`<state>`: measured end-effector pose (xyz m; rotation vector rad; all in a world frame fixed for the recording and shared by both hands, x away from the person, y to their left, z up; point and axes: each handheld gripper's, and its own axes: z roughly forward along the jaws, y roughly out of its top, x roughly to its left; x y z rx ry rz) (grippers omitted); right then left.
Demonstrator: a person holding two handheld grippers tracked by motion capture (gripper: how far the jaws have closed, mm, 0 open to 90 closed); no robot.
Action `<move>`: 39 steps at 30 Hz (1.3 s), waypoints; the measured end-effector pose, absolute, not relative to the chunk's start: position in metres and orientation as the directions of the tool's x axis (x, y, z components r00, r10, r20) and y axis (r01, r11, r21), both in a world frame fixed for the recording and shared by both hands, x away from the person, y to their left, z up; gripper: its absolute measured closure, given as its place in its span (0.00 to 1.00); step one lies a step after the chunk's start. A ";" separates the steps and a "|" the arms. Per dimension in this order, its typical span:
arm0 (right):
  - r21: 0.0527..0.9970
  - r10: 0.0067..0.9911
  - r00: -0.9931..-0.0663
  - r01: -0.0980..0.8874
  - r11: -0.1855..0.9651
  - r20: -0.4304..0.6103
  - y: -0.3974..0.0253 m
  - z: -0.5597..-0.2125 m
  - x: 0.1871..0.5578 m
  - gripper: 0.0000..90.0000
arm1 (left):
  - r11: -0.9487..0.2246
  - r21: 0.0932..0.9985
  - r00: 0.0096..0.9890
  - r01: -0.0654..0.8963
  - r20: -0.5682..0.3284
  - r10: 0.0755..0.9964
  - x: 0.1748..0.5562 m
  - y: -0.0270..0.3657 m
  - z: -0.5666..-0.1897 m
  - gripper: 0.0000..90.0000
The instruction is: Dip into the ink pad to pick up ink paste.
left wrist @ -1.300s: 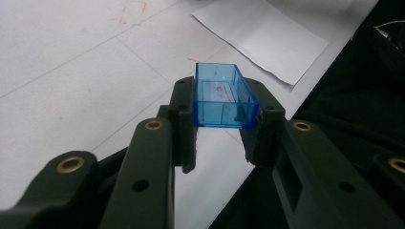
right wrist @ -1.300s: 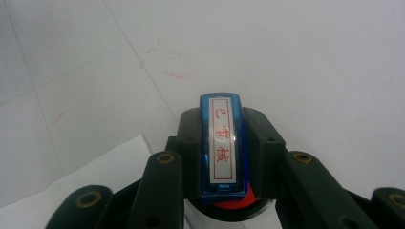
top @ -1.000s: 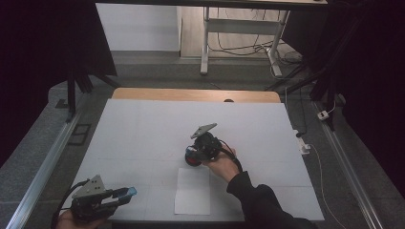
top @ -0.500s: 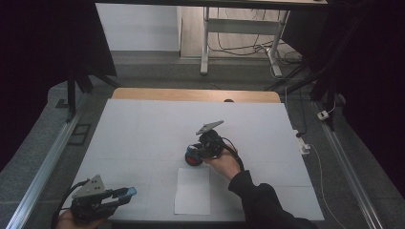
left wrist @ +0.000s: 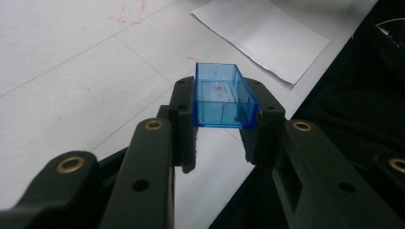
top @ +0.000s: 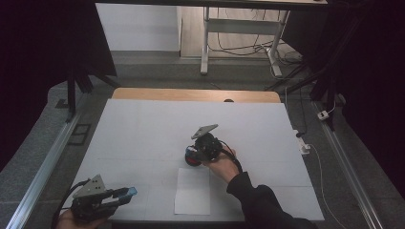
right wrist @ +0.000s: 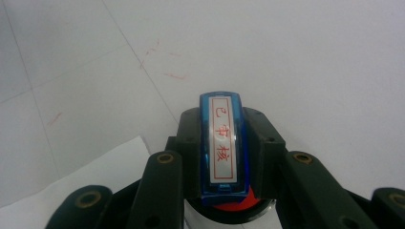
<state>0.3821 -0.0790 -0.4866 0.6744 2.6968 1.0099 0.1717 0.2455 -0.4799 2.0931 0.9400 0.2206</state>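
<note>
Blue stamp [right wrist: 223, 143] clamped in right gripper [right wrist: 224, 152]; left gripper [left wrist: 222, 119] grips blue cap [left wrist: 222, 95].

Clear blue cap [left wrist: 223, 98]; blue stamp [right wrist: 223, 145], red-lettered label up.

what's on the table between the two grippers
In the high view, a white sheet of paper lies between the left gripper, shut on a blue cap, and the right gripper, shut on a stamp.

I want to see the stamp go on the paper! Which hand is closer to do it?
The right. The right gripper holds the stamp, just above the white paper. The left gripper holds only the blue cap, off to the paper's left.
</note>
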 end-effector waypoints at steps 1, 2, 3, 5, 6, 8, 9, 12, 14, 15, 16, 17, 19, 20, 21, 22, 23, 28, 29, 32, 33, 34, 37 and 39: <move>0.663 0.475 -0.880 0.354 0.660 -0.002 -0.080 -0.487 0.383 0.79 | -0.393 0.739 0.707 0.547 -0.157 0.689 0.172 0.245 -0.480 0.76; 0.662 0.478 -0.878 0.362 0.656 0.006 -0.081 -0.487 0.384 0.79 | -0.392 0.739 0.707 0.547 -0.158 0.689 0.172 0.246 -0.480 0.76; 0.665 0.477 -0.879 0.367 0.650 0.018 -0.082 -0.487 0.385 0.79 | -0.392 0.739 0.708 0.547 -0.159 0.688 0.172 0.246 -0.480 0.76; 0.672 0.481 -0.876 0.383 0.634 0.046 -0.084 -0.488 0.387 0.79 | -0.392 0.739 0.708 0.548 -0.160 0.688 0.172 0.246 -0.480 0.76; 0.676 0.479 -0.876 0.387 0.627 0.057 -0.085 -0.489 0.388 0.79 | -0.392 0.740 0.708 0.547 -0.159 0.688 0.172 0.246 -0.480 0.76; 0.680 0.476 -0.876 0.394 0.618 0.075 -0.087 -0.490 0.390 0.79 | -0.392 0.740 0.708 0.547 -0.159 0.688 0.172 0.246 -0.480 0.76; 0.683 0.477 -0.875 0.400 0.612 0.084 -0.088 -0.490 0.391 0.79 | -0.391 0.740 0.708 0.547 -0.160 0.688 0.172 0.246 -0.480 0.76; 0.687 0.476 -0.873 0.411 0.599 0.106 -0.090 -0.491 0.393 0.79 | -0.390 0.741 0.708 0.547 -0.160 0.688 0.172 0.246 -0.480 0.76; 0.688 0.476 -0.873 0.409 0.599 0.105 -0.091 -0.491 0.393 0.79 | -0.390 0.741 0.708 0.547 -0.160 0.688 0.172 0.246 -0.480 0.76; 0.689 0.475 -0.874 0.407 0.600 0.103 -0.091 -0.491 0.393 0.79 | -0.390 0.741 0.708 0.547 -0.160 0.688 0.171 0.246 -0.480 0.76; 0.690 0.474 -0.875 0.404 0.601 0.099 -0.090 -0.491 0.392 0.79 | -0.390 0.742 0.708 0.546 -0.160 0.688 0.171 0.246 -0.480 0.76; 0.688 0.475 -0.875 0.401 0.604 0.093 -0.090 -0.491 0.392 0.79 | -0.391 0.741 0.709 0.545 -0.160 0.687 0.171 0.246 -0.480 0.76; 0.688 0.474 -0.876 0.399 0.606 0.090 -0.090 -0.490 0.391 0.79 | -0.391 0.742 0.709 0.545 -0.160 0.686 0.171 0.246 -0.480 0.76; 0.690 0.473 -0.877 0.396 0.606 0.088 -0.090 -0.491 0.391 0.79 | -0.390 0.742 0.710 0.545 -0.160 0.686 0.171 0.246 -0.480 0.76; 0.691 0.472 -0.877 0.394 0.606 0.086 -0.090 -0.491 0.391 0.79 | -0.390 0.742 0.710 0.545 -0.160 0.686 0.171 0.246 -0.480 0.76; 0.695 0.472 -0.877 0.393 0.602 0.087 -0.089 -0.491 0.391 0.79 | -0.390 0.742 0.710 0.545 -0.160 0.686 0.171 0.246 -0.480 0.76; 0.696 0.470 -0.879 0.389 0.604 0.083 -0.089 -0.491 0.390 0.79 | -0.390 0.742 0.710 0.545 -0.161 0.686 0.171 0.246 -0.480 0.76; 0.694 0.467 -0.883 0.370 0.618 0.055 -0.088 -0.490 0.387 0.79 | -0.387 0.744 0.710 0.545 -0.164 0.685 0.171 0.247 -0.480 0.76; 0.696 0.461 -0.886 0.360 0.622 0.045 -0.088 -0.490 0.387 0.79 | -0.387 0.744 0.710 0.544 -0.164 0.684 0.171 0.247 -0.480 0.76; 0.692 0.459 -0.888 0.356 0.629 0.040 -0.087 -0.490 0.386 0.78 | -0.386 0.744 0.711 0.545 -0.165 0.684 0.171 0.247 -0.480 0.76; 0.691 0.459 -0.888 0.356 0.629 0.039 -0.087 -0.489 0.386 0.78 | -0.386 0.745 0.710 0.545 -0.166 0.684 0.171 0.247 -0.480 0.76; 0.691 0.459 -0.888 0.356 0.630 0.040 -0.087 -0.489 0.386 0.78 | -0.385 0.745 0.710 0.545 -0.166 0.684 0.171 0.247 -0.480 0.76; 0.692 0.454 -0.890 0.350 0.631 0.037 -0.087 -0.489 0.386 0.78 | -0.383 0.745 0.709 0.546 -0.168 0.685 0.171 0.247 -0.480 0.76; 0.692 0.451 -0.892 0.343 0.636 0.028 -0.087 -0.489 0.386 0.78 | -0.382 0.745 0.710 0.546 -0.170 0.684 0.171 0.247 -0.480 0.76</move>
